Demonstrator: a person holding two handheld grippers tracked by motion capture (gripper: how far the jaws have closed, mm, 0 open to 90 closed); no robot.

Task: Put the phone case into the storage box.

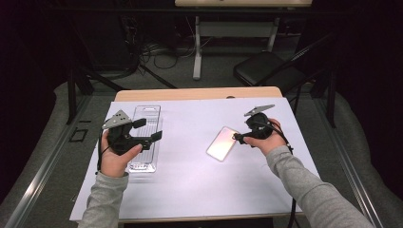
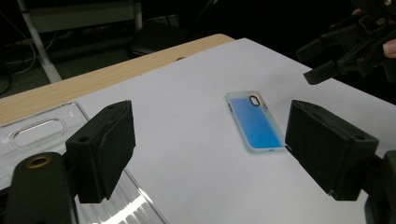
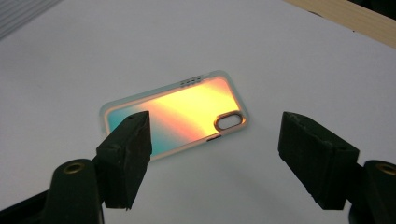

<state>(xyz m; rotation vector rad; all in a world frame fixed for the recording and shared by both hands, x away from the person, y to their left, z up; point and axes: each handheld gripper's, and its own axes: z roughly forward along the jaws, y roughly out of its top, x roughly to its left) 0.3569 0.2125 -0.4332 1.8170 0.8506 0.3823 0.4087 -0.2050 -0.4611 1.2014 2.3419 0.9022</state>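
Note:
An iridescent phone case point(image 1: 222, 143) lies flat on the white sheet, right of centre; it looks blue in the left gripper view point(image 2: 256, 121) and orange-yellow in the right gripper view point(image 3: 180, 114). My right gripper point(image 1: 239, 137) is open just beside the case's right edge, jaws spread wide above it point(image 3: 212, 161). My left gripper point(image 1: 148, 129) hovers open over a clear plastic package tray point(image 1: 145, 137) at the left, nothing between its jaws point(image 2: 210, 149). The right gripper's black fingers point(image 2: 327, 56) also appear far off in the left gripper view.
The white sheet point(image 1: 190, 180) covers most of a wooden table point(image 1: 195, 93). Behind the table stand a black folding chair point(image 1: 266, 69) and a desk leg point(image 1: 197, 47) with cables on the floor.

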